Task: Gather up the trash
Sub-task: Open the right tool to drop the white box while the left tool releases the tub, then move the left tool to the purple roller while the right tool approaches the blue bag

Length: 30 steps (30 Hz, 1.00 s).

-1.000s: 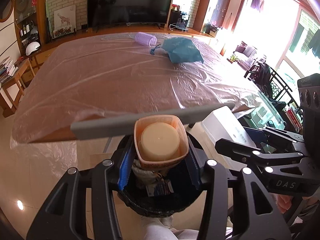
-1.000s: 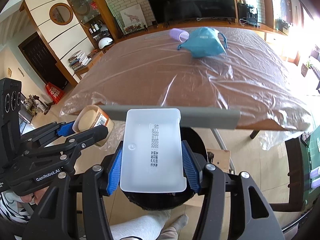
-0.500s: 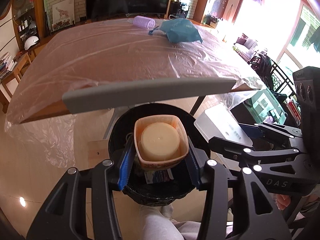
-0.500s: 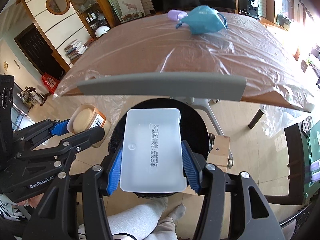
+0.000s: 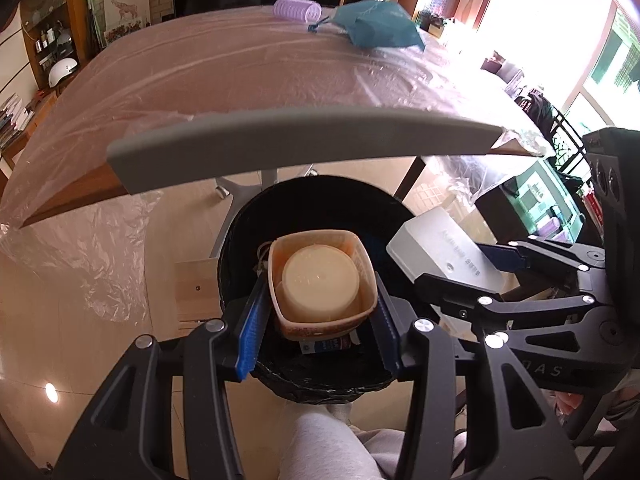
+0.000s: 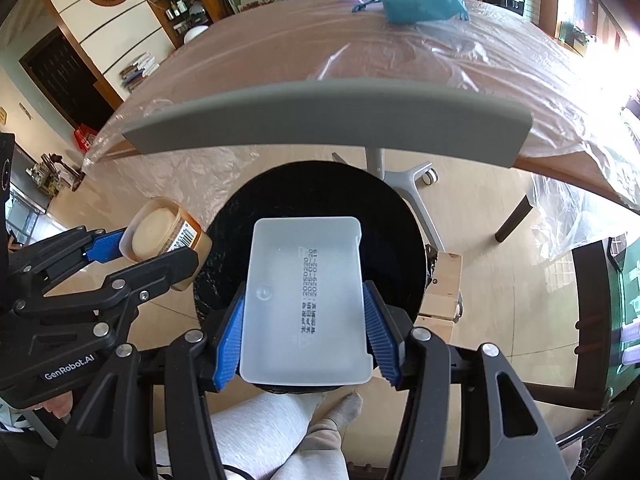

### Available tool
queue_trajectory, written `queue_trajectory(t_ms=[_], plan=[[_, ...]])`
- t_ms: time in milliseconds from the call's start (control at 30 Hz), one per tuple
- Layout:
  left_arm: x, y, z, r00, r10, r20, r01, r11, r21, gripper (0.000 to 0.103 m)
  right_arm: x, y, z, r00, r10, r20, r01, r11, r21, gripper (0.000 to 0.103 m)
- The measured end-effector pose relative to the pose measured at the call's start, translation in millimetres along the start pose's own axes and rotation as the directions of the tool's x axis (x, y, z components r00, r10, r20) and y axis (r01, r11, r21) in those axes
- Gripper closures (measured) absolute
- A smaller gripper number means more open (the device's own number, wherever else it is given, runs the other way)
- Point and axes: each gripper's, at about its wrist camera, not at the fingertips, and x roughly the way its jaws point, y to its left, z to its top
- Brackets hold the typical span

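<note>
While both grippers tilt steeply down over one black round bin, the left gripper clamps one orange plastic cup; the right gripper clamps one frosted white plastic tray, with perhaps some wrappers inside the bin.

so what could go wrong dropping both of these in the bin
1. The white tray in the right gripper looks nearly as long as the black bin is wide, so dropped flat it may lodge on the rim.
2. The orange cup in the left gripper and that tray sit close together; released together they could knock.
</note>
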Motion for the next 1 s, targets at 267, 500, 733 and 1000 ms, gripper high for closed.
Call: queue_trajectory(t_ms=[267, 500, 733, 1000], plan=[[26.7, 6.7, -2.0, 0.998, 0.014, -0.057, -0.014, 1.000, -0.007, 0.054, 19.6, -3.2, 0.8, 0.999, -0.022, -0.041, 0.022, 1.000, -0.003, 0.049], [46.2, 9.3, 0.5, 0.995, 0.029, -0.097, -0.030, 1.000, -0.007, 0.054, 35.1, -4.6, 3.4, 0.997, -0.040, -0.073, 0.039, 0.999, -0.015, 0.049], [56.7, 10.0, 2.9, 0.993, 0.035, -0.114, -0.035, 0.999, 0.004, 0.054, 46.5, -9.7, 4.3, 0.994, -0.058, -0.095, 0.058, 0.998, -0.012, 0.049], [49.7, 6.4, 8.2, 0.997, -0.018, -0.072, 0.018, 1.000, 0.006, 0.032, 40.2, -19.3, 4.2, 0.992, -0.095, -0.083, 0.095, 0.995, -0.002, 0.036]])
